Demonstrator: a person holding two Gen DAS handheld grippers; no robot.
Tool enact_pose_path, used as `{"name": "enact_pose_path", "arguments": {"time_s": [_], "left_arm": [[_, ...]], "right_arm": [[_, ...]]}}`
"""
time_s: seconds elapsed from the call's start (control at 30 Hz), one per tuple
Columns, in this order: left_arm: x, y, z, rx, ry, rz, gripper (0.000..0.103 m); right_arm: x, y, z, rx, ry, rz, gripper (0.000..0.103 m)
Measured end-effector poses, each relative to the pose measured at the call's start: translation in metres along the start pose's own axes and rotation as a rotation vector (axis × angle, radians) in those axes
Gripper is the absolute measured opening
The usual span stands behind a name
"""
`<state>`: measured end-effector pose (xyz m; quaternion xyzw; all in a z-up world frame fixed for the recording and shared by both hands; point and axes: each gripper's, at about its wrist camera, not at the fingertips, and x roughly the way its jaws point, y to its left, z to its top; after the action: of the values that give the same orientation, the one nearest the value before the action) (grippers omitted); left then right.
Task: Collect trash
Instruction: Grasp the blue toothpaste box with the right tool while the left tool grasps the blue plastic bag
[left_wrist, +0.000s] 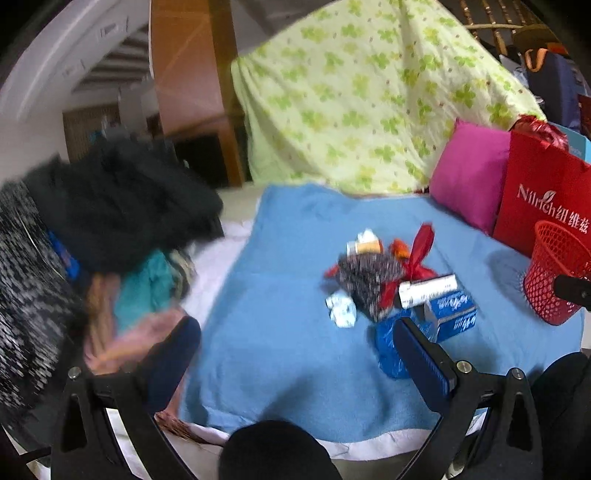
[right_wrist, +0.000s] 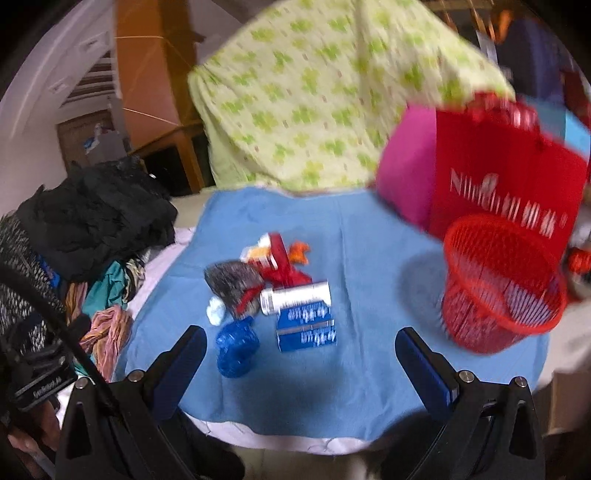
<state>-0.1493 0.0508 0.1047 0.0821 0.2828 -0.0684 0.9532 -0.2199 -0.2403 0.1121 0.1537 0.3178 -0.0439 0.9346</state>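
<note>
Left gripper (left_wrist: 295, 343) and right gripper (right_wrist: 301, 350) are both spread wide, holding nothing, above a blue blanket (right_wrist: 369, 240). The trash pile (right_wrist: 273, 288) lies just ahead of both. A red mesh basket (right_wrist: 502, 284) stands right of the right gripper; piled clothes (right_wrist: 96, 225) lie left.

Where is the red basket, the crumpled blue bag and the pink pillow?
red basket (right_wrist: 495, 295): right wrist view, on its mesh wall.
crumpled blue bag (right_wrist: 236, 347): right wrist view, on its middle.
pink pillow (left_wrist: 469, 177): left wrist view, on its front face.
</note>
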Motion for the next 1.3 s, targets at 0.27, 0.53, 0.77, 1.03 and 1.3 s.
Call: {"name": "enact_pose_path", "arguments": {"time_s": [0.27, 0.53, 0.77, 1.03, 1.3], "left_arm": [[0.062, 0.003, -0.023, -0.059, 0.141, -0.088, 0.103], [0.085, -0.010, -0.036, -0.027, 0.188, -0.167, 0.103], [0.097, -0.017, -0.038, -0.022, 0.225, -0.166, 0.103], [0.098, -0.028, -0.040, 0.026, 0.232, -0.160, 0.103], [0.104, -0.050, -0.032, 0.029, 0.243, -0.257, 0.103]], "right_arm": [[0.123, -0.041, -0.003, 0.207, 0.226, 0.058, 0.103], [0.192, -0.044, 0.012, 0.139, 0.272, 0.040, 0.103], [0.224, -0.022, 0.011, -0.057, 0.357, 0.024, 0.103], [0.243, -0.008, -0.014, -0.209, 0.405, -0.084, 0.103], [0.220, -0.039, -0.014, -0.135, 0.319, -0.066, 0.090]]}}
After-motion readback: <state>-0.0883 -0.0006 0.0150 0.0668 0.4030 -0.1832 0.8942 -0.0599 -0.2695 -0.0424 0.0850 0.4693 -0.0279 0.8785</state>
